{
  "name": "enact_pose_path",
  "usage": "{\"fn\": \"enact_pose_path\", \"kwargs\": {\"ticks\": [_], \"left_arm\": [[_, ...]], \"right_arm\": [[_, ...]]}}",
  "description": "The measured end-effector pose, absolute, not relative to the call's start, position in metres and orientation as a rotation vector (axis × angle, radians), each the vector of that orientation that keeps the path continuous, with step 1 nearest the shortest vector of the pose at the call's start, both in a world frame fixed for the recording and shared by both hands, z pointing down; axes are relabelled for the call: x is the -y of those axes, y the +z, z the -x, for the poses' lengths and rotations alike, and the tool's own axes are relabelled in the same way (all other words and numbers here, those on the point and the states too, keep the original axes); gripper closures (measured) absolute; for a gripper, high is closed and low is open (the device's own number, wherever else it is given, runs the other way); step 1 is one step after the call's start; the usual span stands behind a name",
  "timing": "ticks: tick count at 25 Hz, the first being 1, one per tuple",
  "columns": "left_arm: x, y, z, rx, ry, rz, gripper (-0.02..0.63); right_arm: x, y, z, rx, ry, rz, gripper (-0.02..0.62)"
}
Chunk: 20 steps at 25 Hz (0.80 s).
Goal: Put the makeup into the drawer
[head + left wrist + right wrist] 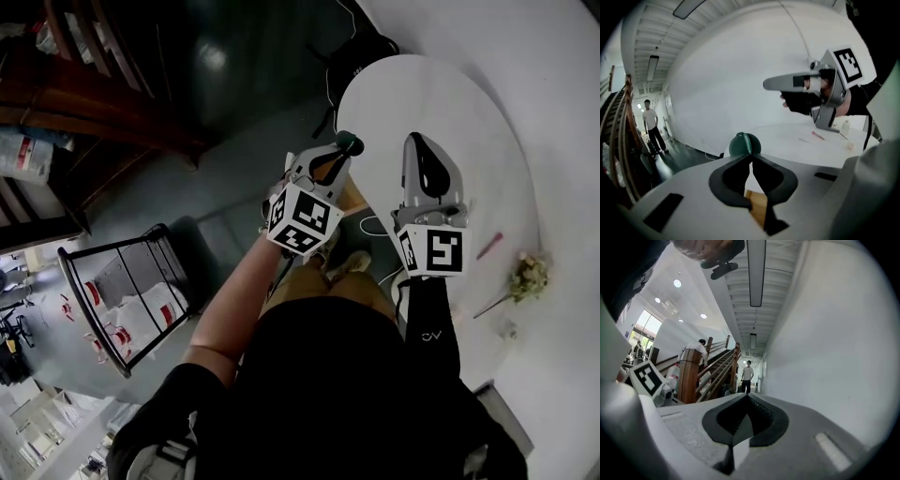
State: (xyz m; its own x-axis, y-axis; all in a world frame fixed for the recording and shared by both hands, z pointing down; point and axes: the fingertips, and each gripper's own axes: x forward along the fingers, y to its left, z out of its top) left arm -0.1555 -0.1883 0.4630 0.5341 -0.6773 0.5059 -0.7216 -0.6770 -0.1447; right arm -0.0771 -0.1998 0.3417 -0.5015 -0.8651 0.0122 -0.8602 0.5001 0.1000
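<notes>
Carrying the makeup toward the drawer, judged the step in hand. Clamped at the very tips of the left tool [750, 158]: a dark green round makeup piece [745, 144], poking out at 12 o'clock past the pads, above the near edge of the white bench [797, 136]. Seen with jaws together on nothing: the right tool [746, 397], just beside at 3 o'clock in the head view. Found no drawer in any view — called next for locating and opening it, probably with the free right tool, then lowering the piece in without loosening early.
</notes>
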Motion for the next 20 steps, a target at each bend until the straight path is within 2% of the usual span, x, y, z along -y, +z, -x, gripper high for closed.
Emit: {"fn": "enact_pose_path", "kwargs": {"ticks": [6, 12, 20], "left_arm": [[0.168, 0.576, 0.174, 1.094, 1.137, -2.527, 0.581], [0.148, 0.661, 0.188, 0.958, 1.303, -2.353, 0.581], [0.125, 0.707, 0.202, 0.859, 1.403, -2.181, 0.581]], "right_arm": [[0.193, 0.345, 0.063, 2.624, -0.124, -1.589, 0.591], [0.192, 0.344, 0.052, 2.584, -0.125, -1.628, 0.591], [0.186, 0.343, 0.045, 2.557, -0.130, -1.656, 0.591]]}}
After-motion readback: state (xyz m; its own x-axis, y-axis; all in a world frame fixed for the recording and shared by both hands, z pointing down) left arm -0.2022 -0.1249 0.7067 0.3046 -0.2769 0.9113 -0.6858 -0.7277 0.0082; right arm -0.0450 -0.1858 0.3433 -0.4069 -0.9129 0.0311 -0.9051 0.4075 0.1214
